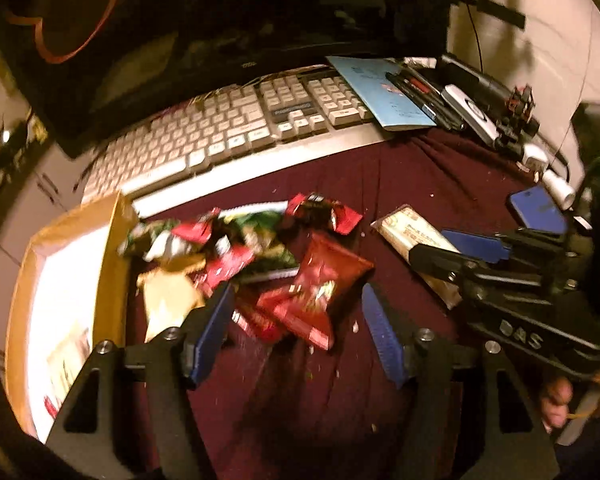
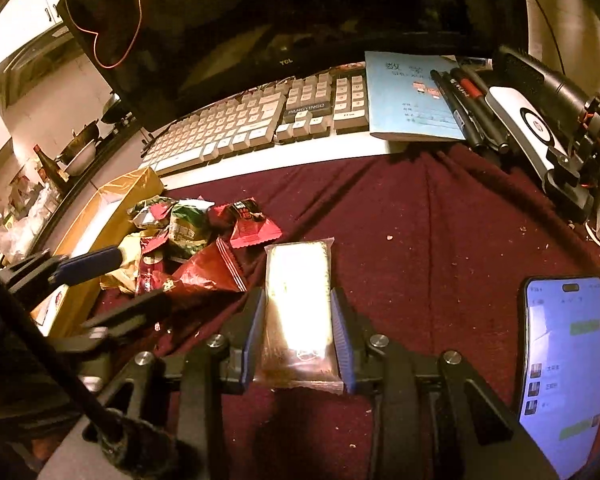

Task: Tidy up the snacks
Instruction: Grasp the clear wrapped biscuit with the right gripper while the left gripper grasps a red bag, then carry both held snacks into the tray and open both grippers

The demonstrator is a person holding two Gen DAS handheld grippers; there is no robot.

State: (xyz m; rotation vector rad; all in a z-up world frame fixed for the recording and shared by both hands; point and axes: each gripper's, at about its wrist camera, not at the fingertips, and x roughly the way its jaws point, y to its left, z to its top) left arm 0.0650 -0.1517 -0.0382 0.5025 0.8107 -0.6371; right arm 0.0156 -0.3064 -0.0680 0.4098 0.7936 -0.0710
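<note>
While right tool [image 2: 298, 330] grips bar [image 2: 298, 304] — left tool [image 1: 298, 334] agape | phone [image 2: 566, 364] beside.

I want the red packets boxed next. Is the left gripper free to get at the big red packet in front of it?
Probably yes. The left gripper is open and holds nothing, and the big red packet lies on top of the pile just ahead between its fingers, uncovered.

Dim, warm light leaves the far monitor [image 2: 300, 20] black, glare whitens the box [image 1: 66, 280] interior at left, the left view smears with motion blur, and fisheye bends both views' edges.
</note>
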